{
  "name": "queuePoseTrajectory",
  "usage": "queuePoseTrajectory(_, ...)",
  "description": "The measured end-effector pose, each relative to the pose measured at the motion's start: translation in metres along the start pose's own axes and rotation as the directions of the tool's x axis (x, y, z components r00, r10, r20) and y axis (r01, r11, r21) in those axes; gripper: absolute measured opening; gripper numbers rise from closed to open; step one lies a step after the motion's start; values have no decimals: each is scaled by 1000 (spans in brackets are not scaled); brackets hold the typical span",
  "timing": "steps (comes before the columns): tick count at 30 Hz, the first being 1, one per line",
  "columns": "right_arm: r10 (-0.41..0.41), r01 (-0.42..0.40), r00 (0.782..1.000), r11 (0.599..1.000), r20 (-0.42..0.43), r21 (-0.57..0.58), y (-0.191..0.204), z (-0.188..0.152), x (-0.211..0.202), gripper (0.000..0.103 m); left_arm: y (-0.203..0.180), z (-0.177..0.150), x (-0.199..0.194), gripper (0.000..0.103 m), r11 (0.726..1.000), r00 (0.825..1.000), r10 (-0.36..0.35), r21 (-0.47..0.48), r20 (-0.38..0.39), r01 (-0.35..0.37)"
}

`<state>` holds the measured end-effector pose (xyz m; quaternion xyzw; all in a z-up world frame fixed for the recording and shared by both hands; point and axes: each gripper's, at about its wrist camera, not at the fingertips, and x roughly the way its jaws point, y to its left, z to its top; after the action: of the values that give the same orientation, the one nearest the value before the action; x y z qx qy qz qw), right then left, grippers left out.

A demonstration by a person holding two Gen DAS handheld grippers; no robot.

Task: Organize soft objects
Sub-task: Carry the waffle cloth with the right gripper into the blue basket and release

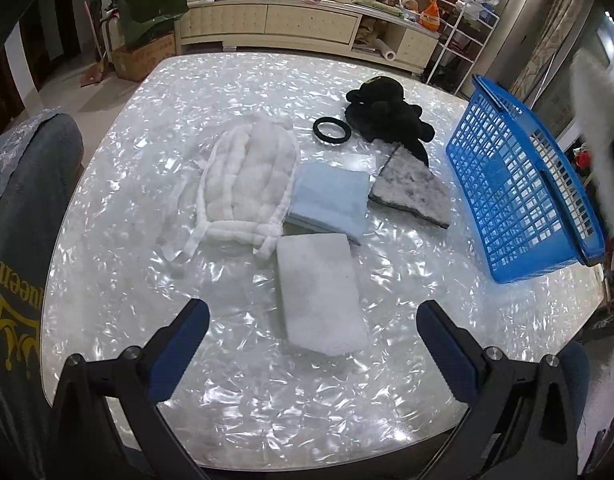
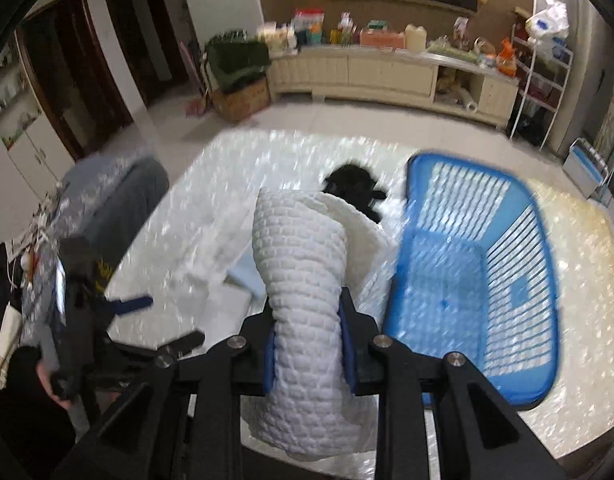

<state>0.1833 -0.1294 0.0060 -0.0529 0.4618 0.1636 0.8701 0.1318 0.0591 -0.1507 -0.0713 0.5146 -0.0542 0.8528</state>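
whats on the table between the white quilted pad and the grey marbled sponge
In the left wrist view, a folded light blue cloth lies between the white quilted pad and the grey marbled sponge, close against both.

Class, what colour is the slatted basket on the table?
Blue basket, seen best in the right wrist view.

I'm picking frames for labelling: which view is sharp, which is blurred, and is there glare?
Left wrist view: sharp, with fisheye bending at the edges and speckled glare across the glossy table. Right wrist view: motion-smeared basket and table, though the white cloth clamped in the right gripper stays crisp.
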Motion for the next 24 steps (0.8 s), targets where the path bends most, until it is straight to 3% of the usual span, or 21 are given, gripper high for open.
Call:
queuePoseTrajectory(5, -45, 44, 998, 999, 54, 20, -30, 18, -21, 25, -1, 4, 13, 103, 1000, 999, 9, -4, -31, -9)
queuePoseTrajectory(10, -125, 123, 991, 992, 47, 38, -63, 19, -23, 25, -3, 6, 27, 103, 1000, 998, 20, -1, -66, -21)
queuePoseTrajectory(17, -226, 226, 974, 974, -19, 22, -95, 16, -7, 25, -7, 5, 47, 103, 1000, 994, 27, 7, -110, -27)
queuePoseTrajectory(24, -248, 253, 961, 967, -126, 25, -114, 6, 35, 25, -11, 7, 66, 103, 999, 989, 50, 17, -142, -48)
